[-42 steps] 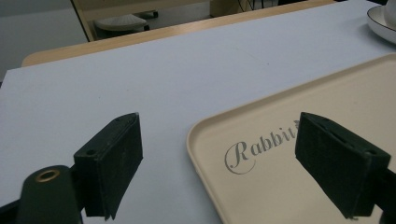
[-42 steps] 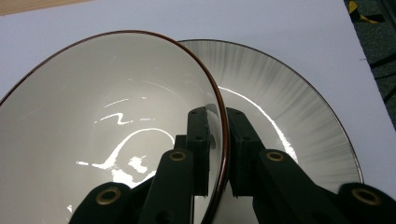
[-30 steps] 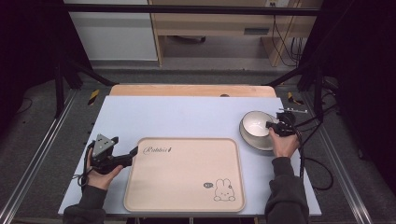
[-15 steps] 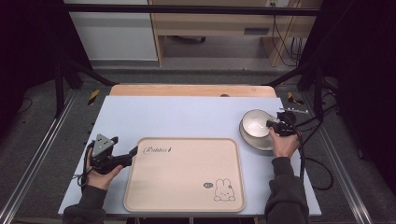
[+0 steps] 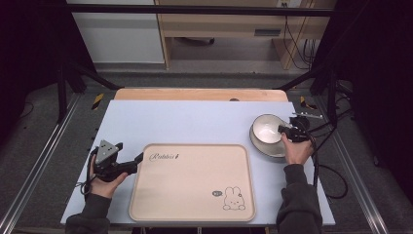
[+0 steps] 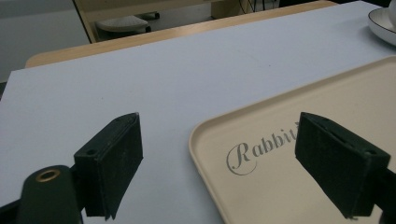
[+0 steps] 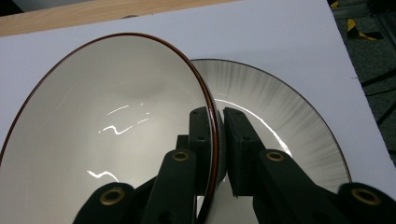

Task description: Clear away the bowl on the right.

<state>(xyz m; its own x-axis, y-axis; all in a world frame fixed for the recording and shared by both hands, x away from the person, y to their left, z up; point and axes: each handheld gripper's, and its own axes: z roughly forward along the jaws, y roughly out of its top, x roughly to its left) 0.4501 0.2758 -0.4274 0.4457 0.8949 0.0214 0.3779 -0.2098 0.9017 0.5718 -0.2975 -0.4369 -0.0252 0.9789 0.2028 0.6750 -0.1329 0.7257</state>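
A white bowl (image 5: 267,130) with a thin brown rim (image 7: 107,140) rests tilted on a grey-streaked plate (image 5: 272,147) (image 7: 289,126) at the table's right. My right gripper (image 5: 285,130) (image 7: 217,135) is shut on the bowl's rim, one jaw inside and one outside. A beige tray (image 5: 195,183) with a rabbit print and the word "Rabbit" (image 6: 289,154) lies at the front middle. My left gripper (image 5: 137,161) (image 6: 233,163) stands open at the tray's left edge, its jaws on either side of the tray's corner and clear of it.
The pale blue table top (image 5: 185,119) has free room behind the tray. A wooden strip (image 5: 199,94) runs along its far edge. Cables (image 5: 331,170) trail off the right side.
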